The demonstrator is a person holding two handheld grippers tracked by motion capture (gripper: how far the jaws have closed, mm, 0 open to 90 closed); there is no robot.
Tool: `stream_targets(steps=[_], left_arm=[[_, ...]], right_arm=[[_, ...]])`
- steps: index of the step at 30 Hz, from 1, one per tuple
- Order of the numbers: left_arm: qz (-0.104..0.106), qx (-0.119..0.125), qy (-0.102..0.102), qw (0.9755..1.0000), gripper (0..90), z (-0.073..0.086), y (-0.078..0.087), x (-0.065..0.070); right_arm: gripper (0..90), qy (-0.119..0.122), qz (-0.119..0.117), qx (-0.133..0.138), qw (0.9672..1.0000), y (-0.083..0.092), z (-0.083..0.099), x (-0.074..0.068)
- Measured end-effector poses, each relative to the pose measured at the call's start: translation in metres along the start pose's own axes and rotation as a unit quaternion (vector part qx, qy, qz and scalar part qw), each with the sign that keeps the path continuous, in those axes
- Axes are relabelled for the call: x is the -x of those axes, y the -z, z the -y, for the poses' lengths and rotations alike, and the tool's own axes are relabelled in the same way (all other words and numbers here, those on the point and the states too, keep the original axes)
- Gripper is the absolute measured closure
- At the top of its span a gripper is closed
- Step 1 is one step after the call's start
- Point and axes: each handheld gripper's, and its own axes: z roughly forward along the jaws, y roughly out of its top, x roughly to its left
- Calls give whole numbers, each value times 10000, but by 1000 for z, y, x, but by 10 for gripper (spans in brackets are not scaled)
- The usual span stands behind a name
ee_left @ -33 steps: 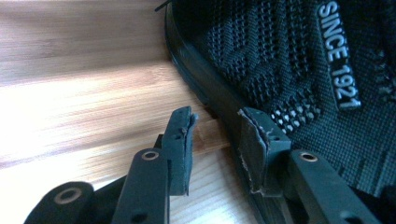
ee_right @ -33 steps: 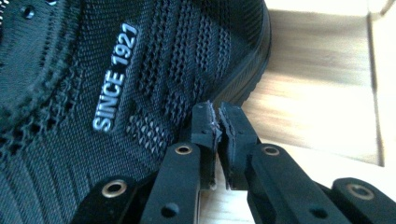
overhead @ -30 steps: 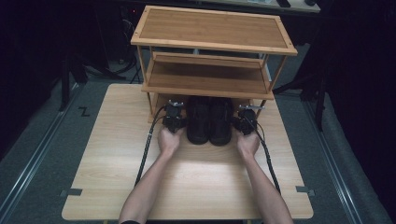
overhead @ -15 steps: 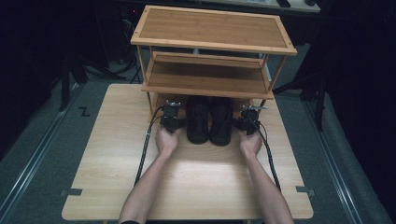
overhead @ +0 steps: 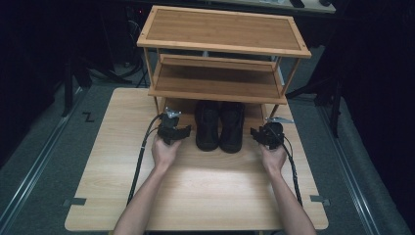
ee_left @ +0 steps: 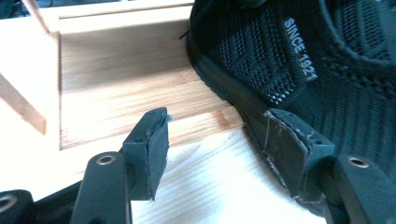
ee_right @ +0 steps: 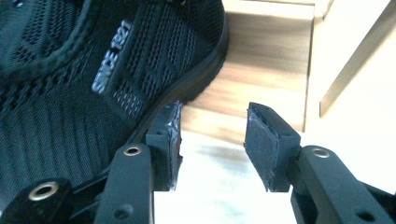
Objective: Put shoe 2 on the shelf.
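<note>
Both claws have just been opening with nothing between their jaws, the left claw (overhead: 182,132) and right claw (overhead: 256,133) flanking the black shoes (overhead: 219,125) on the tabletop (overhead: 205,191).

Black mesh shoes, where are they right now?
In the high view the pair of black mesh shoes stands side by side on the wooden table, toes under the bamboo rack's lowest shelf, between the left gripper and right gripper.

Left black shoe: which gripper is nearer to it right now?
Left. The left gripper sits just beside the left black shoe, jaws open; the right gripper is beyond the right shoe.
</note>
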Motion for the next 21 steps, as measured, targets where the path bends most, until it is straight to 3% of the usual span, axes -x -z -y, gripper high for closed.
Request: stream_targets(steps=[3, 11, 21], left_arm=[[14, 17, -139, 9999, 401, 6, 8, 1], [126, 108, -192, 9997, 397, 21, 26, -1], [185, -14, -211, 9996, 382, 40, 35, -3]], right_arm=[[566, -34, -122, 12, 9999, 4, 6, 1], [563, 67, -207, -15, 9998, 13, 21, 1], [563, -3, -209, 297, 9993, 39, 35, 13]])
